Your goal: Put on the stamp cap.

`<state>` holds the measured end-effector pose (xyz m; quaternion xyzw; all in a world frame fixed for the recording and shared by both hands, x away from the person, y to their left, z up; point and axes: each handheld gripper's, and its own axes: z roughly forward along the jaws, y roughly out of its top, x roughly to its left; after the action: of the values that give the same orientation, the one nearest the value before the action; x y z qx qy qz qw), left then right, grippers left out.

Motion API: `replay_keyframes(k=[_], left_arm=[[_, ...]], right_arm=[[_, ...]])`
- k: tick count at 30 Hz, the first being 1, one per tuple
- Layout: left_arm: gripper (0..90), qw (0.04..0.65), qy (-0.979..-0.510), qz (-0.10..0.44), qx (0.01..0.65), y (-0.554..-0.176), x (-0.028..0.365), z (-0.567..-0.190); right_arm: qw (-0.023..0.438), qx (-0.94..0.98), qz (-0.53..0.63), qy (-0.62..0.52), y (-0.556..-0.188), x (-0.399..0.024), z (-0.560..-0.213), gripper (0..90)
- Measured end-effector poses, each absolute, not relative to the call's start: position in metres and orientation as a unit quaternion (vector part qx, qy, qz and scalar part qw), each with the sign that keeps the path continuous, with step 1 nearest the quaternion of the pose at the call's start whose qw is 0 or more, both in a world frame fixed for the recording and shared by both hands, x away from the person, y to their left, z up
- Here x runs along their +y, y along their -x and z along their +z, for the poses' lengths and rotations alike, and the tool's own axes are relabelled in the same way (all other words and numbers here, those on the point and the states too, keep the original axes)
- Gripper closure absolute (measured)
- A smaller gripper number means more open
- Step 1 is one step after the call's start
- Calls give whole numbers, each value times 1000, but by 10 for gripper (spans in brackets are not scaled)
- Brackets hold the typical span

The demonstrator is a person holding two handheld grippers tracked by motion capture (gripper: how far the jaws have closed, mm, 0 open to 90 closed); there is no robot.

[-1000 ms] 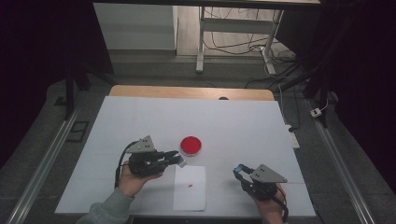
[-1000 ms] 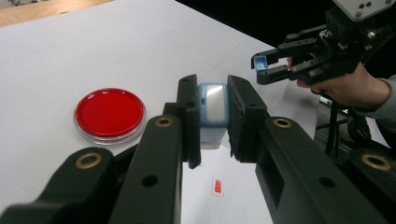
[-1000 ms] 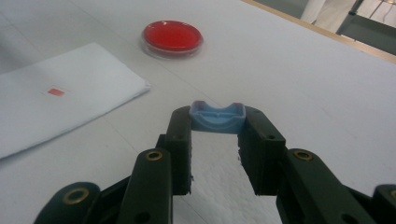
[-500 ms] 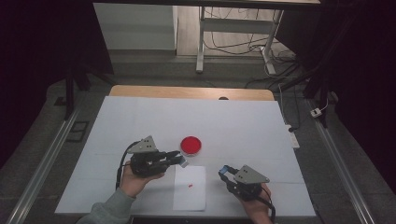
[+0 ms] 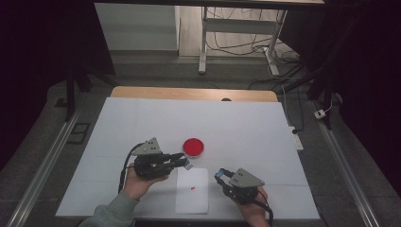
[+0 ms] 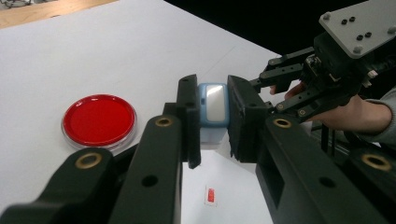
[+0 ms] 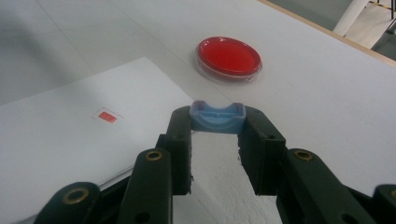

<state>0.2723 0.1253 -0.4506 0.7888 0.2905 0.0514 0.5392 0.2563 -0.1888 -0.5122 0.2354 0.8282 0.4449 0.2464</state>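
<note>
Two hands reach in from the near edge of the table, each holding a gripper. The left gripper (image 5: 185, 161) lies level, pointing right, its jaws clamped on a small blue piece. The right gripper (image 5: 220, 175) sits near the right, pointing left, jaws likewise clamped on a blue piece.

You've got a round red dish with a clear plastic rim (image 5: 194, 147) on the white table cover (image 5: 246, 127). Just below that dish lies a white paper sheet (image 5: 192, 195) carrying a small red rectangular mark (image 5: 193, 188). Beyond the dish, a bare wooden table edge (image 5: 189, 93) shows, and farther back a white metal stand leg (image 5: 203, 42) with loose black cables (image 5: 236, 45) on the floor.
</note>
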Motion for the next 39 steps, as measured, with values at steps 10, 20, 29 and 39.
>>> replay_keyframes(k=[10, 20, 29, 39], left_arm=[[759, 538, -790, 50, 288, -272, 122, -451], [759, 538, -792, 49, 284, -272, 115, -451], [759, 537, -795, 48, 279, -271, 106, -450], [759, 534, -796, 47, 280, -271, 96, -453]], right_arm=[[240, 832, 445, -228, -256, -178, -514, 648], [235, 835, 448, -216, -255, -163, -517, 649], [240, 834, 450, -210, -254, -152, -517, 648], [248, 834, 449, -203, -253, -143, -517, 648]])
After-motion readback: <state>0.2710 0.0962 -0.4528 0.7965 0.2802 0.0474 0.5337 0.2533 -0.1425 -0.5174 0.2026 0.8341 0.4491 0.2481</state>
